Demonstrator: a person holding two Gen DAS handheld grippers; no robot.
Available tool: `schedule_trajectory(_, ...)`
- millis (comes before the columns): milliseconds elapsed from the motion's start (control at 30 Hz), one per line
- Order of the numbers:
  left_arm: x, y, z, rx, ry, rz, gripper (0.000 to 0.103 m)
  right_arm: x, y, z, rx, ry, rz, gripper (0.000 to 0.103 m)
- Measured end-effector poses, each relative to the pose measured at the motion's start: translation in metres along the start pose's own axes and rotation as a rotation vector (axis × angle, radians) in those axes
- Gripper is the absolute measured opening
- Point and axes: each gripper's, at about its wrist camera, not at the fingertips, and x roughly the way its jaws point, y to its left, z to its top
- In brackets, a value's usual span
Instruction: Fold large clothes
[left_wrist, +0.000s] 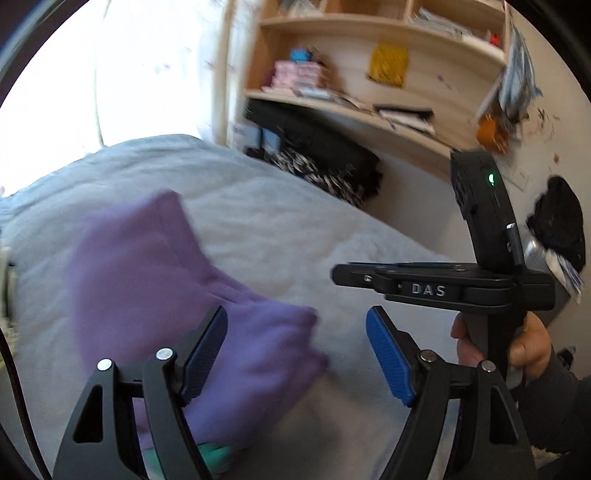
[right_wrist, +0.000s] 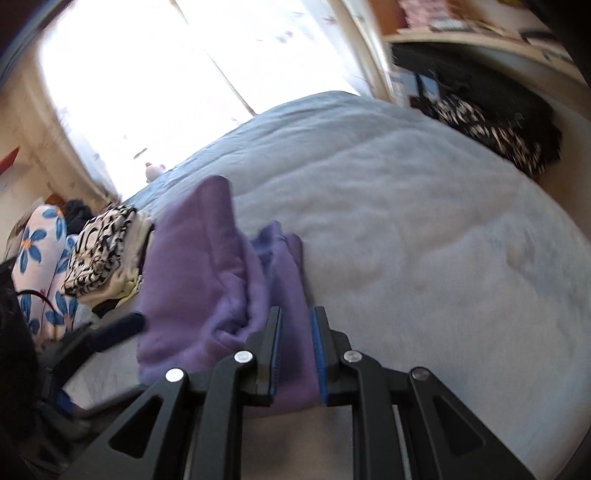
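A purple garment lies folded on the pale grey bed cover. My left gripper hangs above the garment's near right end, open wide, with nothing between its blue pads. In the right wrist view the same purple garment runs up the bed. My right gripper stands over its near edge with the jaws a narrow gap apart. Purple cloth shows in that gap, and the pads look just clear of it. A hand holds the right gripper to the right of my left one.
A stack of folded clothes with a black-and-white patterned piece on top sits left of the garment, next to a blue-flowered fabric. Black bags and wooden shelves stand beyond the bed. A bright window fills the far side.
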Motion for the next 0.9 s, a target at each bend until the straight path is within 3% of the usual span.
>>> schedule_trajectory(67, -0.014, 0.022, 0.002, -0.047, -0.007, 0.044, 0.079, -0.001, 0.012, 0.007, -0.037, -0.007, 0.026, 0.047)
schedule_trajectory(100, -0.019, 0.039, 0.002, -0.085, 0.005, 0.075, 0.079, 0.000, 0.017, 0.010, -0.050, -0.005, 0.042, 0.049)
schedule_trajectory(200, -0.024, 0.089, -0.006, -0.194, 0.055, 0.193, 0.079, 0.013, 0.027, 0.021, -0.066, 0.059, 0.096, 0.051)
schedule_trajectory(333, -0.015, 0.153, -0.024, -0.336, 0.150, 0.272, 0.079, 0.043, 0.025, 0.027, -0.031, 0.185, 0.157, 0.051)
schedule_trajectory(467, 0.005, 0.188, -0.034, -0.404, 0.218, 0.263, 0.079, 0.077, 0.017, 0.025, 0.002, 0.308, 0.195, 0.050)
schedule_trajectory(633, 0.039, 0.209, -0.039, -0.443, 0.301, 0.177, 0.079, 0.117, 0.012, 0.019, 0.022, 0.450, 0.245, 0.050)
schedule_trajectory(700, 0.044, 0.211, -0.038, -0.440, 0.315, 0.133, 0.079, 0.133, 0.011, 0.014, 0.028, 0.502, 0.271, 0.046)
schedule_trajectory(733, 0.045, 0.212, -0.038, -0.437, 0.320, 0.125, 0.079, 0.139, 0.012, 0.013, 0.020, 0.519, 0.266, 0.038)
schedule_trajectory(767, 0.048, 0.214, -0.038, -0.434, 0.327, 0.122, 0.079, 0.143, 0.014, 0.011, 0.001, 0.516, 0.238, 0.019)
schedule_trajectory(900, 0.055, 0.211, -0.034, -0.425, 0.342, 0.114, 0.075, 0.130, 0.014, 0.009, -0.052, 0.430, 0.195, 0.015)
